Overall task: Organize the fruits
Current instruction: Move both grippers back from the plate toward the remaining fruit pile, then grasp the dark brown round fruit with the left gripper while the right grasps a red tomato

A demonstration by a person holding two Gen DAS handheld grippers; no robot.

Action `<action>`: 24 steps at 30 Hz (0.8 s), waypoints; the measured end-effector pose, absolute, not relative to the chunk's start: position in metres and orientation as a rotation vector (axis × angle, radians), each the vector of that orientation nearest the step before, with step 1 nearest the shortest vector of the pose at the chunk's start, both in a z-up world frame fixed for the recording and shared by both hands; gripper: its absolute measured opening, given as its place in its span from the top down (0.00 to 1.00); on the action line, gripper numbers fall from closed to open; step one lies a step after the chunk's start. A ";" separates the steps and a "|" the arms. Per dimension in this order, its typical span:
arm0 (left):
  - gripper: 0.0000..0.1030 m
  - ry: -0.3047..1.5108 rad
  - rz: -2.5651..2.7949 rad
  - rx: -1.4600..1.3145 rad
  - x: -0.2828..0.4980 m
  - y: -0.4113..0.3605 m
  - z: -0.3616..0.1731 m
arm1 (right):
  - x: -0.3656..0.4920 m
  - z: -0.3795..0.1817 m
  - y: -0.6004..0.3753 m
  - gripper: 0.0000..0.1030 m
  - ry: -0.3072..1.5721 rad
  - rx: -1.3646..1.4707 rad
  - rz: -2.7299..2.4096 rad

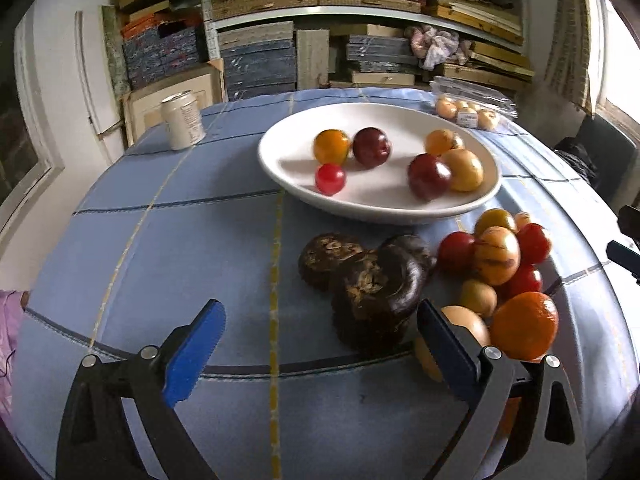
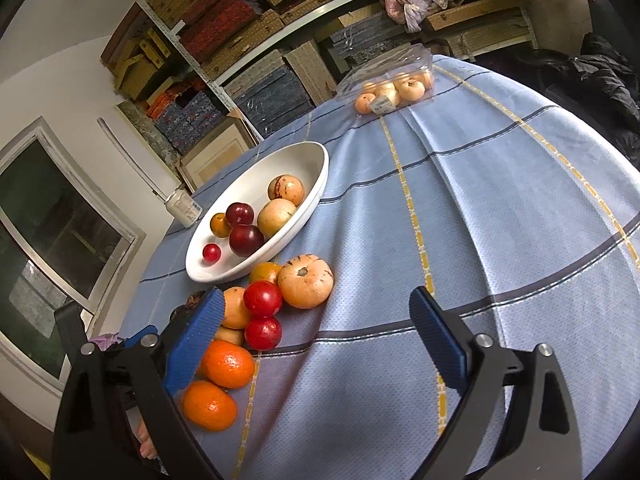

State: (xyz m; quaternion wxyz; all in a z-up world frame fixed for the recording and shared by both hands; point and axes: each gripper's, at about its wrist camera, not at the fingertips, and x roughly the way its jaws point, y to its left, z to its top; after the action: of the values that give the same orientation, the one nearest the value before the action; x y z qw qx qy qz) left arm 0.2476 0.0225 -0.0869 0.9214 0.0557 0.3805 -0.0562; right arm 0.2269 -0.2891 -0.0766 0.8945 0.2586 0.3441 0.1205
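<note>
Left wrist view: the left gripper [image 1: 318, 344] hangs above the blue checked tablecloth [image 1: 160, 240] with its blue pads spread wide and nothing between them. Just ahead of the pads lie three dark brown fruits [image 1: 372, 280], touching one another. To their right sits a loose pile of fruit [image 1: 500, 264]: red tomatoes, a striped yellow fruit, pale round fruits and an orange mandarin [image 1: 524, 326] nearest the right pad. Beyond the pile stands a white oval bowl [image 1: 276, 160] holding six fruits: a small red tomato [image 1: 330, 179], an orange-yellow one, two dark red plums [image 1: 371, 147] and two yellow-orange ones at the right side. A pale drinks can [image 1: 183, 121] stands upright at the far left of the table; a clear plastic pack of pale fruit [image 1: 468, 114] lies at the far right edge

Right wrist view: the right gripper [image 2: 316, 334] is likewise wide apart and empty, over bare cloth. The fruit pile lies beside and partly behind its left pad, with two mandarins [image 2: 228, 364] nearest the camera, two red tomatoes [image 2: 263, 299] above them and a ribbed pale orange fruit [image 2: 306, 281] next to the bowl [image 2: 256, 168]. The plastic pack [image 2: 394, 88] rests at the far edge, before shelves stacked with boxes [image 2: 240, 32]
</note>
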 end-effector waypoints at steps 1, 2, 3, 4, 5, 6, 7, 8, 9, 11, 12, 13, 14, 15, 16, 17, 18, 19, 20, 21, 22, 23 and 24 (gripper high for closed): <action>0.05 0.775 -0.119 0.119 0.248 0.020 -0.087 | 0.228 -0.076 -0.290 0.11 0.715 0.535 0.251; 0.05 0.774 -0.124 0.116 0.250 0.019 -0.086 | 0.228 -0.076 -0.290 0.11 0.716 0.533 0.253; 0.05 0.777 -0.126 0.109 0.251 0.018 -0.086 | 0.228 -0.077 -0.289 0.11 0.718 0.529 0.254; 0.05 0.784 -0.132 0.092 0.254 0.019 -0.087 | 0.228 -0.077 -0.288 0.11 0.719 0.527 0.254; 0.05 0.791 -0.140 0.073 0.257 0.020 -0.087 | 0.228 -0.077 -0.288 0.11 0.719 0.526 0.254; 0.05 0.791 -0.143 0.060 0.258 0.021 -0.087 | 0.228 -0.077 -0.288 0.11 0.720 0.525 0.253; 0.05 0.787 -0.143 0.056 0.258 0.022 -0.087 | 0.228 -0.077 -0.288 0.11 0.720 0.528 0.253; 0.06 0.778 -0.146 0.052 0.258 0.022 -0.085 | 0.228 -0.077 -0.287 0.11 0.722 0.529 0.253; 0.06 0.772 -0.150 0.050 0.258 0.022 -0.085 | 0.228 -0.078 -0.287 0.11 0.722 0.529 0.252; 0.07 0.765 -0.168 0.052 0.259 0.020 -0.084 | 0.228 -0.078 -0.287 0.11 0.723 0.526 0.252; 0.07 0.767 -0.175 0.055 0.259 0.018 -0.084 | 0.228 -0.078 -0.286 0.11 0.724 0.523 0.251; 0.09 0.768 -0.189 0.056 0.260 0.016 -0.085 | 0.228 -0.079 -0.286 0.11 0.725 0.521 0.251; 0.11 0.769 -0.203 0.057 0.260 0.015 -0.085 | 0.228 -0.079 -0.285 0.11 0.726 0.519 0.251; 0.12 0.768 -0.210 0.056 0.260 0.014 -0.085 | 0.228 -0.079 -0.287 0.11 0.727 0.520 0.251; 0.13 0.765 -0.217 0.054 0.260 0.014 -0.084 | 0.228 -0.079 -0.287 0.11 0.727 0.520 0.251; 0.15 0.763 -0.224 0.050 0.259 0.014 -0.084 | 0.229 -0.079 -0.287 0.11 0.728 0.521 0.250; 0.16 0.765 -0.233 0.046 0.260 0.014 -0.085 | 0.229 -0.079 -0.287 0.11 0.728 0.521 0.251; 0.21 0.769 -0.240 0.044 0.260 0.013 -0.085 | 0.229 -0.079 -0.287 0.11 0.727 0.519 0.251; 0.27 0.778 -0.248 0.042 0.261 0.013 -0.086 | 0.229 -0.079 -0.287 0.11 0.727 0.518 0.251; 0.29 0.790 -0.258 0.037 0.263 0.012 -0.088 | 0.229 -0.079 -0.287 0.11 0.728 0.518 0.251; 0.36 0.797 -0.263 0.033 0.263 0.013 -0.088 | 0.229 -0.079 -0.287 0.11 0.729 0.517 0.251; 0.44 0.808 -0.273 0.026 0.265 0.013 -0.090 | 0.228 -0.080 -0.287 0.11 0.729 0.515 0.252; 0.46 0.816 -0.276 0.020 0.266 0.014 -0.091 | 0.229 -0.079 -0.287 0.11 0.728 0.512 0.253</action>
State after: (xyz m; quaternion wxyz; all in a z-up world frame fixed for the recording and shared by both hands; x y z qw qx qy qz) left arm 0.2659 0.0136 -0.0912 0.9086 0.0097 0.3957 -0.1336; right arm 0.2287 -0.2868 -0.0793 0.8949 0.2468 0.3513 0.1219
